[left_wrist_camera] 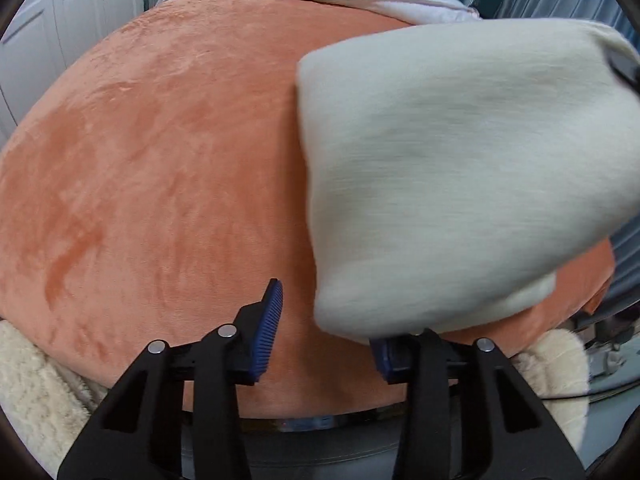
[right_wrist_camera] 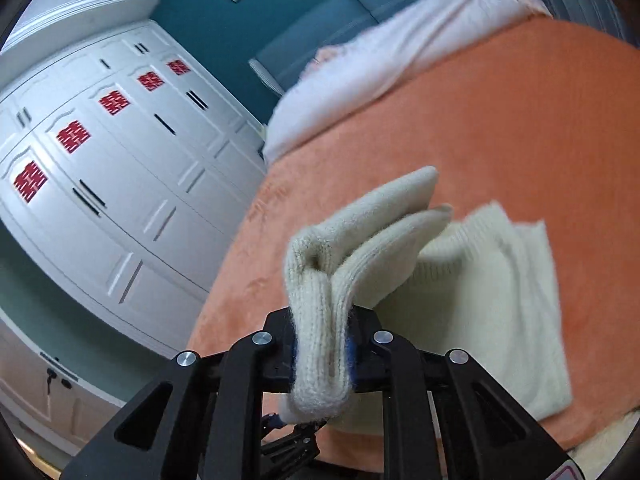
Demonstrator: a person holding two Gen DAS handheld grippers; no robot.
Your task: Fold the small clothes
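Right wrist view: the right gripper [right_wrist_camera: 322, 354] is clamped on a bunched fold of a cream knit garment [right_wrist_camera: 472, 292], the ribbed cloth squeezed between the blue pads and spilling out both above and below them. The pinched part stands up in two thick folds; the rest trails off to the right and hangs or lies over the orange blanket [right_wrist_camera: 500, 120] on the bed, blurred at its edges. Left wrist view: the left gripper [left_wrist_camera: 324, 336] stands partly open with nothing pressed between its pads. Its left pad [left_wrist_camera: 268, 332] shows bare against the orange blanket; the right pad is mostly hidden behind the lower edge of the cream garment, which hangs blurred across the right half of the view, and I cannot tell whether cloth and pad touch. Only the right wrist view shows the grip itself, plus a white wardrobe [right_wrist_camera: 120, 184] with red paper cut-outs [right_wrist_camera: 30, 181] on its doors and a teal wall [right_wrist_camera: 208, 20]. Only the left wrist view shows a fluffy cream throw [left_wrist_camera: 32, 384] at the near edge of the bed. Both show a white pillow [right_wrist_camera: 384, 64] at the far end.
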